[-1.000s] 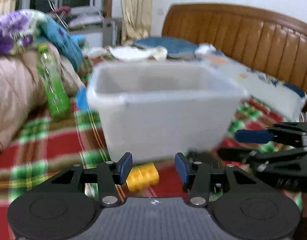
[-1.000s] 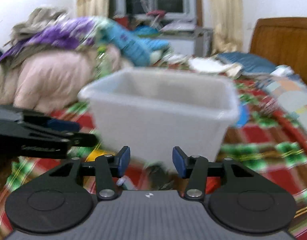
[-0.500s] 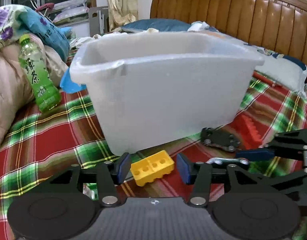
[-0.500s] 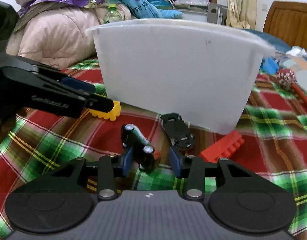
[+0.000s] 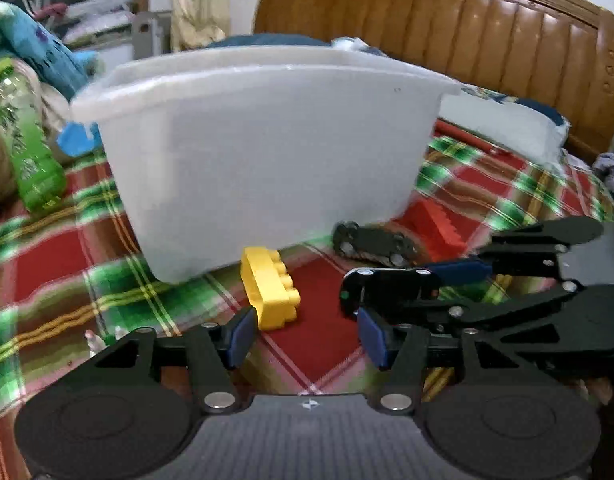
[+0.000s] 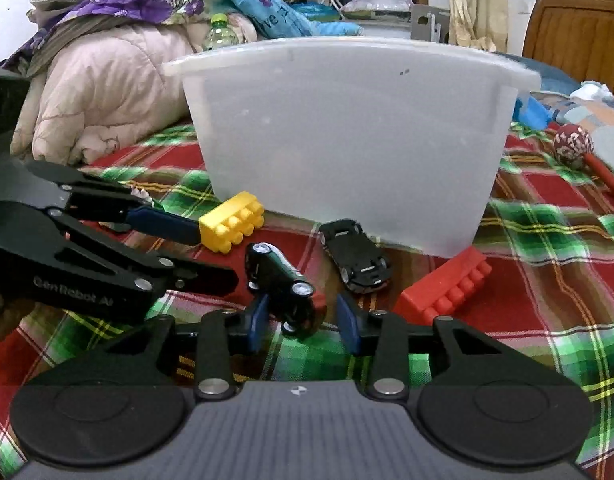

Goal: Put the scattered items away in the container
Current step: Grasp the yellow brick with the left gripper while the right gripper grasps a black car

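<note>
Risk: our left gripper (image 5: 303,338), spread, has one pad touching the yellow studded plastic brick (image 5: 270,289); closing off-centre could flick it away.
Right gripper (image 6: 304,322): spread around the dark toy car with white wheels (image 6: 283,286), not pinching.
Container: translucent white plastic tub (image 6: 347,136), upright on the plaid bedspread (image 6: 547,280), just behind the toys.

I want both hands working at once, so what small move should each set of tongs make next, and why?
Probably close both. The right tongs are open around the dark car, and the left tongs are open with the yellow brick just ahead of the left pad. The bin waits behind.
</note>
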A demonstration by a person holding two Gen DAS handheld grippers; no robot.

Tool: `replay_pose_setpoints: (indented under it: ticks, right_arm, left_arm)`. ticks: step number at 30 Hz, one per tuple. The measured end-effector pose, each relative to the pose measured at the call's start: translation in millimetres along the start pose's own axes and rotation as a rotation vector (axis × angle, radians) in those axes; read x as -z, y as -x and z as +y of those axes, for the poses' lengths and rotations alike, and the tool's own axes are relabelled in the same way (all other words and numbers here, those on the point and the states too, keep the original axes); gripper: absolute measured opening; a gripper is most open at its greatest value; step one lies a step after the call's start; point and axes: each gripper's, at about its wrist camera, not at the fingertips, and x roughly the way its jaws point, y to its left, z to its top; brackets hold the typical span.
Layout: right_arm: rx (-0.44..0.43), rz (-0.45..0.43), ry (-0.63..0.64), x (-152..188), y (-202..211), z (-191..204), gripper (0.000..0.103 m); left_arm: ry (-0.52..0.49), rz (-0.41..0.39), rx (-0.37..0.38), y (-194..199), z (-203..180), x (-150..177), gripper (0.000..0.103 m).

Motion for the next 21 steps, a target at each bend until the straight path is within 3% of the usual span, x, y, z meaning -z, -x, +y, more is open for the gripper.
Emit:
replay_pose_setpoints:
  ticks: [4, 6, 7, 8, 13, 14, 21]
  right_arm:
    - [0.004, 0.000, -0.018, -2, -1, -1, 0.041]
    - [0.007, 0.001, -0.008, 0, 0, 0, 0.037]
    - [0.011, -0.002, 0.002, 1, 1, 1, 0.035]
    - [0.018, -0.003, 0.015, 2, 2, 3, 0.033]
    - [0.034, -0.016, 0.042, 3, 12, 8, 0.029]
    - [0.040, -0.018, 0.042, 2, 14, 9, 0.016]
    - [0.063, -0.031, 0.028, -6, 32, 14, 0.014]
  left_arm:
    - [0.077, -0.020, -0.064, -12, 8, -14, 0.059]
    - [0.110, -0.003, -0.073, -18, 9, -16, 0.044]
    - [0.120, 0.020, -0.067, -22, 11, -16, 0.028]
    - [0.119, 0.038, -0.063, -24, 10, -15, 0.025]
    - [0.102, 0.046, -0.056, -9, 1, -4, 0.025]
    - [0.116, 0.038, -0.047, -4, 0, -2, 0.025]
    - [0.133, -0.027, -0.019, 33, -14, 3, 0.025]
